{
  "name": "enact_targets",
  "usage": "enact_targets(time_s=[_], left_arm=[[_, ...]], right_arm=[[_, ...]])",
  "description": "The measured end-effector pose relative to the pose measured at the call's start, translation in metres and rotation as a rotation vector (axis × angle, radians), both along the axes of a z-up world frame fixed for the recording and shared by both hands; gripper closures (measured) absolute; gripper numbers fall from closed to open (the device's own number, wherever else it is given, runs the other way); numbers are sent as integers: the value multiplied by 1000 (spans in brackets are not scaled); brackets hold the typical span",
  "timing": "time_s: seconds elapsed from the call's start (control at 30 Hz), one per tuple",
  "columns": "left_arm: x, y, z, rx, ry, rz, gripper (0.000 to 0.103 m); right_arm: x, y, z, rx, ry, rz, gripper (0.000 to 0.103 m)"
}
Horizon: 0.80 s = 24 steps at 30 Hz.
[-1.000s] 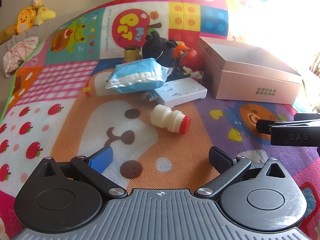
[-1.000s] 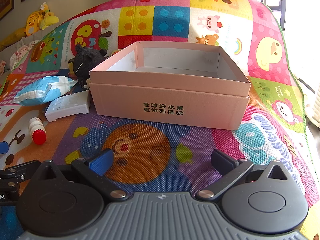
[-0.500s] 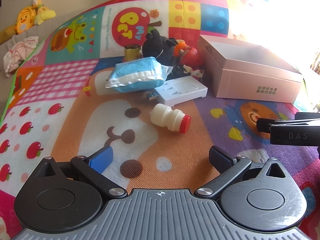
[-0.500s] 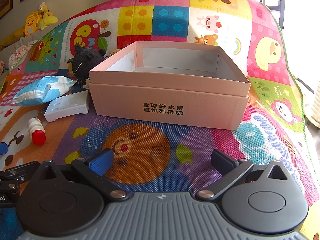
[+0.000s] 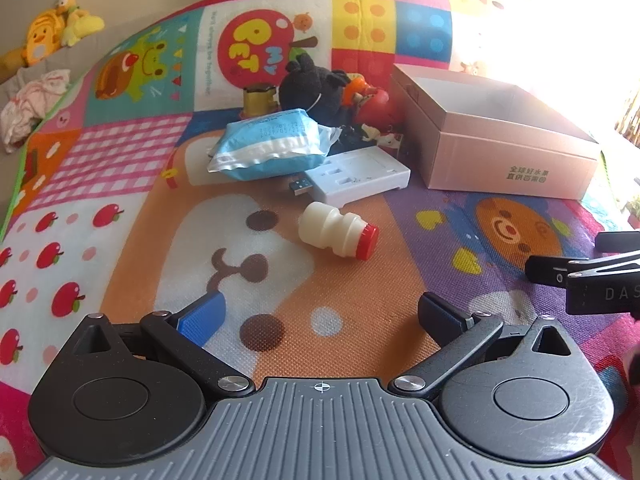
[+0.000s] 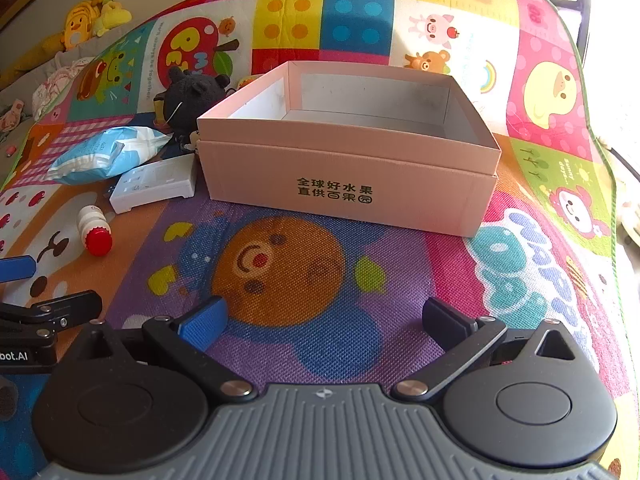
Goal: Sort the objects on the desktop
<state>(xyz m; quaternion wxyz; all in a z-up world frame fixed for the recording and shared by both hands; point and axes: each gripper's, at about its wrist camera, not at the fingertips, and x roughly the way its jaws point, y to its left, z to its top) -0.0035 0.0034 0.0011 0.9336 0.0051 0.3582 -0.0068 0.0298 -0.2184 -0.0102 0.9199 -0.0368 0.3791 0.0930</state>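
A small white bottle with a red cap (image 5: pixel 338 230) (image 6: pixel 94 229) lies on its side on the play mat. Behind it are a white plastic case (image 5: pixel 360 176) (image 6: pixel 154 186), a blue-and-white packet (image 5: pixel 272 148) (image 6: pixel 106 154), a black plush toy (image 5: pixel 316 88) (image 6: pixel 192 94), a red toy (image 5: pixel 378 110) and a gold jar (image 5: pixel 259 100). An open pink cardboard box (image 5: pixel 508 160) (image 6: pixel 344 184) stands to the right, nothing visible inside. My left gripper (image 5: pixel 320 316) hovers open, short of the bottle. My right gripper (image 6: pixel 324 320) is open in front of the box, holding nothing.
The colourful play mat (image 5: pixel 120 184) covers the whole surface. Yellow plush toys (image 5: pixel 52 32) and a bundle of cloth (image 5: pixel 28 108) sit at the far left beyond the mat. Bright window light washes out the far right.
Both views shifted slightly: the left gripper has edged a little toward the bottle, and the right gripper has barely drifted. Nothing was picked up or released.
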Motion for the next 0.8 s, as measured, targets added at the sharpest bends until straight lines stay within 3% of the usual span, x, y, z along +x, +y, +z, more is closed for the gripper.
enact_targets(time_s=[0.2, 0.43, 0.7, 0.8], left_arm=[[0, 1, 3, -14, -4, 15, 0], [-9, -4, 10, -6, -41, -7, 0], [-1, 2, 12, -7, -18, 43, 0], [2, 4, 11, -4, -11, 45, 0]], right_arm=[[-1, -1, 1, -2, 2, 17, 0], [-13, 0, 3, 9, -6, 123, 0], [-12, -8, 5, 34, -12, 120, 0], [-14, -11, 9, 15, -56, 115, 0]])
